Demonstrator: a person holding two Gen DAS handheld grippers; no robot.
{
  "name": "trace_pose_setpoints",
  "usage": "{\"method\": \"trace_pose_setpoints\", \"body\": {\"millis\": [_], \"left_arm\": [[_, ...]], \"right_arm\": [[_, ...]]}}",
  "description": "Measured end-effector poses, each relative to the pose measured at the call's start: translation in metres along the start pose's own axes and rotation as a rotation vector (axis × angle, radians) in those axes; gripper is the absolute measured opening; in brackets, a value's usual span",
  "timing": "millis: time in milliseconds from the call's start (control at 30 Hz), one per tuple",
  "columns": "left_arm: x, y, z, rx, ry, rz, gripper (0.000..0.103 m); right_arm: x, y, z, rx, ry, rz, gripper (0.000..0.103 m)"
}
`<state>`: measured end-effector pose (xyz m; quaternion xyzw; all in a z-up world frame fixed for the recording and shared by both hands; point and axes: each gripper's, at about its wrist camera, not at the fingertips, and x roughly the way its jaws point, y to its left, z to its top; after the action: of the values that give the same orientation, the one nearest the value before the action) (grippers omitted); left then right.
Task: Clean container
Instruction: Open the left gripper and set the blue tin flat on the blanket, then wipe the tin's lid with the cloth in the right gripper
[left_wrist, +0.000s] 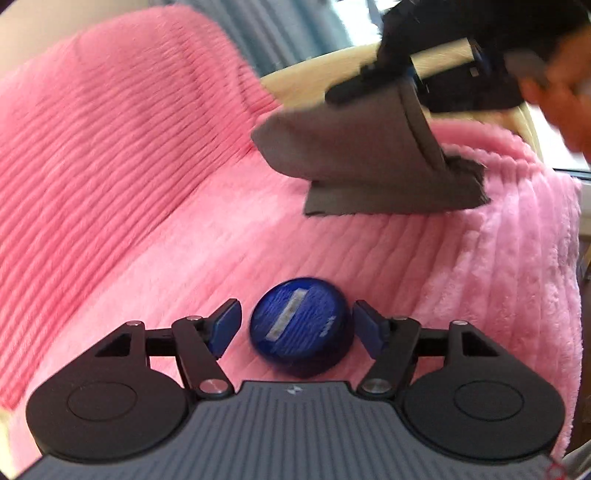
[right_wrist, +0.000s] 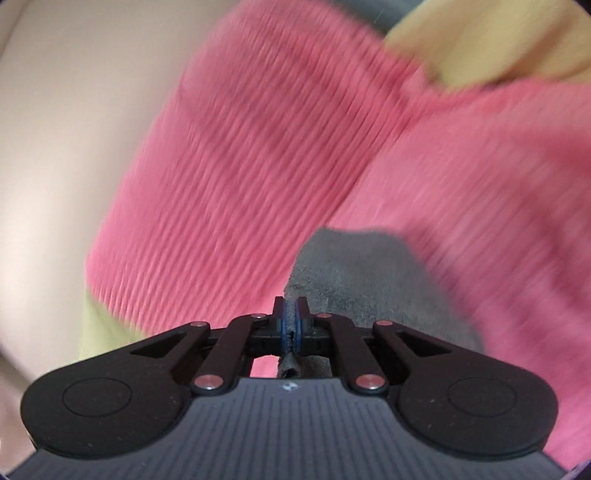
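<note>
A small round blue container (left_wrist: 300, 326) lies on the pink ribbed blanket (left_wrist: 155, 192), its face with a silver strip turned up. My left gripper (left_wrist: 297, 326) stands open around it, a blue pad on each side and a gap between each pad and the container. Farther back, my right gripper (left_wrist: 354, 86) holds a grey cloth (left_wrist: 354, 162) that hangs down onto the blanket. In the right wrist view the right gripper (right_wrist: 290, 317) is shut on the grey cloth (right_wrist: 362, 280), which is pinched between the blue pads and spreads ahead to the right.
The pink blanket (right_wrist: 258, 155) covers a cushioned seat with pale yellow upholstery (right_wrist: 491, 48) showing at the back. A person's hand (left_wrist: 554, 99) holds the right gripper at the top right. The blanket's edge drops off at the right (left_wrist: 554, 295).
</note>
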<state>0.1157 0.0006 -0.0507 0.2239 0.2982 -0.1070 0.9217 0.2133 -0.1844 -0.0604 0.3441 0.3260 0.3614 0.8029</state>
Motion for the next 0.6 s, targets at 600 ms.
{"method": "trace_pose_setpoints", "body": {"millis": [600], "left_arm": [[0.025, 0.017, -0.018, -0.116, 0.024, -0.132, 0.069]], "right_arm": [[0.075, 0.038, -0.039, -0.338, 0.408, -0.213, 0.001]]}}
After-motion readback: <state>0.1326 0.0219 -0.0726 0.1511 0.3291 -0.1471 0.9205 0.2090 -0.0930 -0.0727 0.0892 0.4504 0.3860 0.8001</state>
